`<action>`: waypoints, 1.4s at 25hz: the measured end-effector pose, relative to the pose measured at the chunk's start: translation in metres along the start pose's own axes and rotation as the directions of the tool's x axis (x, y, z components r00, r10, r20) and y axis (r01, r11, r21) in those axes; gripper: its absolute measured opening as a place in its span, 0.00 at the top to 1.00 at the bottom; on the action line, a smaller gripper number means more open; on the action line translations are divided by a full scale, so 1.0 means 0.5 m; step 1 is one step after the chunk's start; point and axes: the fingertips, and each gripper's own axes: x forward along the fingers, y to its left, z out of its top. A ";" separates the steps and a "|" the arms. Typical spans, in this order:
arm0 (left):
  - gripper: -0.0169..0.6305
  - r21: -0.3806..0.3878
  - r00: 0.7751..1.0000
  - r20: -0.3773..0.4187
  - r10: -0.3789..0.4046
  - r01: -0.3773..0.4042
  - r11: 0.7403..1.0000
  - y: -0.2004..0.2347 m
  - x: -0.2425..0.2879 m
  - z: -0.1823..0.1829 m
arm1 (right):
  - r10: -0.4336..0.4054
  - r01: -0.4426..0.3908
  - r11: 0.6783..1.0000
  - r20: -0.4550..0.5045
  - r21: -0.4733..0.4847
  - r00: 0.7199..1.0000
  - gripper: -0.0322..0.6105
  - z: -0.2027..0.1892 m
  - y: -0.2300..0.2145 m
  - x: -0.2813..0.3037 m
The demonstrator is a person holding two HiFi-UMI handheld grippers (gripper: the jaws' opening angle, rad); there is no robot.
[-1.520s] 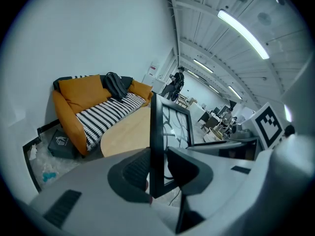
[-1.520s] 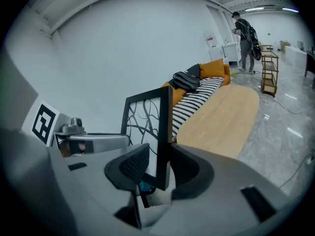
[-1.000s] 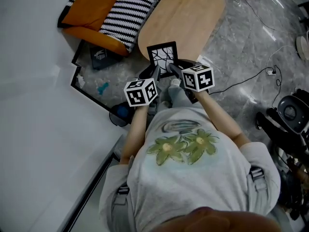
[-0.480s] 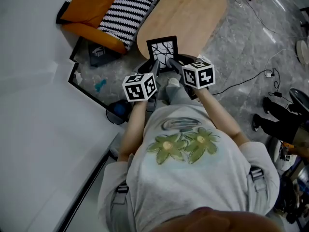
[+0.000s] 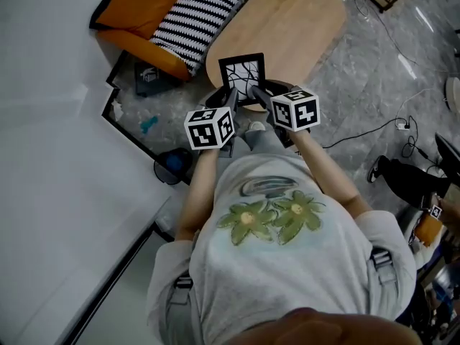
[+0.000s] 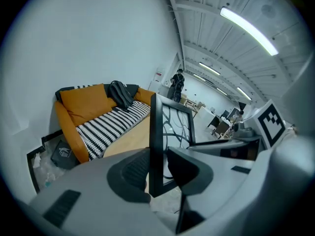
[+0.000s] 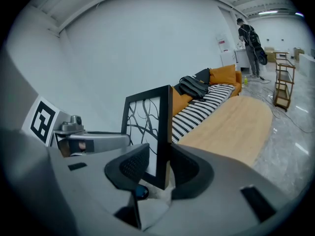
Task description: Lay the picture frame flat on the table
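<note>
Left tool (image 5: 231, 99) and right tool (image 5: 257, 94) each clamp a side of the upright picture frame (image 5: 241, 72), at the counter's (image 5: 287, 27) near end.

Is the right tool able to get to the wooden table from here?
Probably yes. The right tool grips the picture frame right by the near end of the table, and nothing shows between them. The left tool holds the frame's other side, so both would move together.

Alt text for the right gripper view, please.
The right tool clamps one side edge of a black picture frame held upright. Beyond it are a wooden table and an orange sofa with a striped cover.
</note>
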 end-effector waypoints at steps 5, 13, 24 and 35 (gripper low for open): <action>0.79 -0.029 1.000 0.010 0.010 -0.009 1.000 0.001 0.013 0.009 | 0.017 -0.017 1.000 -0.009 -0.017 1.000 0.74 0.016 -0.013 0.005; 0.79 -0.039 1.000 -0.021 0.020 -0.021 0.999 0.016 0.053 0.017 | 0.014 -0.014 1.000 -0.030 0.000 0.999 0.74 0.027 -0.041 0.035; 0.79 -0.049 0.996 -0.087 0.014 -0.018 0.999 0.052 0.114 0.027 | 0.003 0.000 0.999 -0.071 0.040 0.997 0.74 0.039 -0.080 0.090; 0.79 -0.095 0.990 -0.140 0.016 -0.030 0.995 0.117 0.168 -0.005 | 0.003 0.006 0.998 -0.124 0.067 0.992 0.74 0.012 -0.105 0.172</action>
